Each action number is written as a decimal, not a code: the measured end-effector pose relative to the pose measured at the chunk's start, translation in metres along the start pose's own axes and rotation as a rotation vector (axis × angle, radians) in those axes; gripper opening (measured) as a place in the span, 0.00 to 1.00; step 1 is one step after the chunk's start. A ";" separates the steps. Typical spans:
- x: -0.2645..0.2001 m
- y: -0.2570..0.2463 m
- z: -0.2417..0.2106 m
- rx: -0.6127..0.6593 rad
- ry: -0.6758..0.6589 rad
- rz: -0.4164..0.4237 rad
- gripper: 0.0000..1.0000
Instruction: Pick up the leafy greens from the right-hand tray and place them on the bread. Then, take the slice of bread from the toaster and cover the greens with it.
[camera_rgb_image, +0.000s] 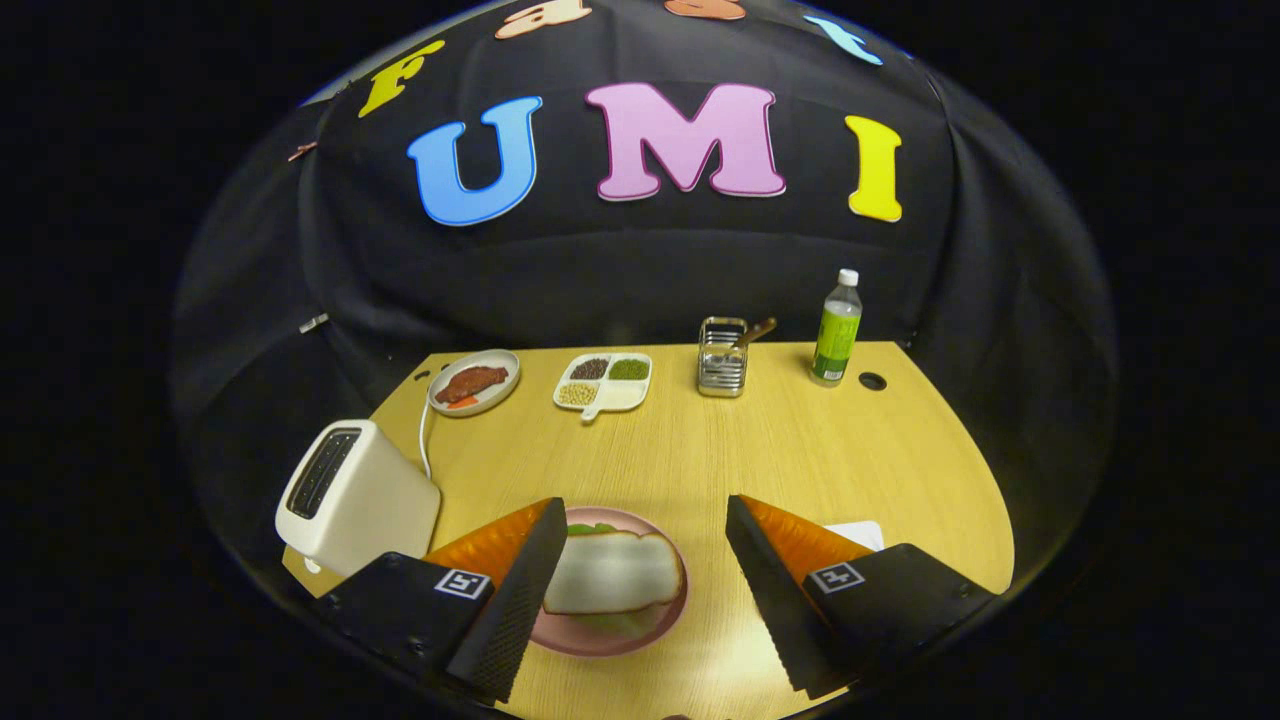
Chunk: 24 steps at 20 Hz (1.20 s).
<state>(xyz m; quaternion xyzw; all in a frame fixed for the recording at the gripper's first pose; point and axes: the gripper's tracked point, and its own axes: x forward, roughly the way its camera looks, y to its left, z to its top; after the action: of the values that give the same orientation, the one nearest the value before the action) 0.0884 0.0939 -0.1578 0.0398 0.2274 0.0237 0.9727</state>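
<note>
The gripper (640, 600) is held wide open with nothing in it — the slice of bread (612, 572) is seen between its fingers, nearer the left one, lying flat on the pink plate (600, 638) with the leafy greens (590, 527) peeking out from under it. The bread's long side runs across the fingers. The toaster (352, 497) stands just to the left on the wooden table (800, 450) — the sandwich looks done.
</note>
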 end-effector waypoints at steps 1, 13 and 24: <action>-0.009 -0.003 0.012 -0.003 -0.030 -0.006 0.99; -0.122 -0.105 0.130 0.041 -0.403 -0.159 0.98; -0.140 -0.124 0.111 0.007 -0.345 -0.130 0.99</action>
<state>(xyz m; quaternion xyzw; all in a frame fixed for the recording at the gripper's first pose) 0.0154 -0.0460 -0.0077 0.0320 0.0594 -0.0472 0.9966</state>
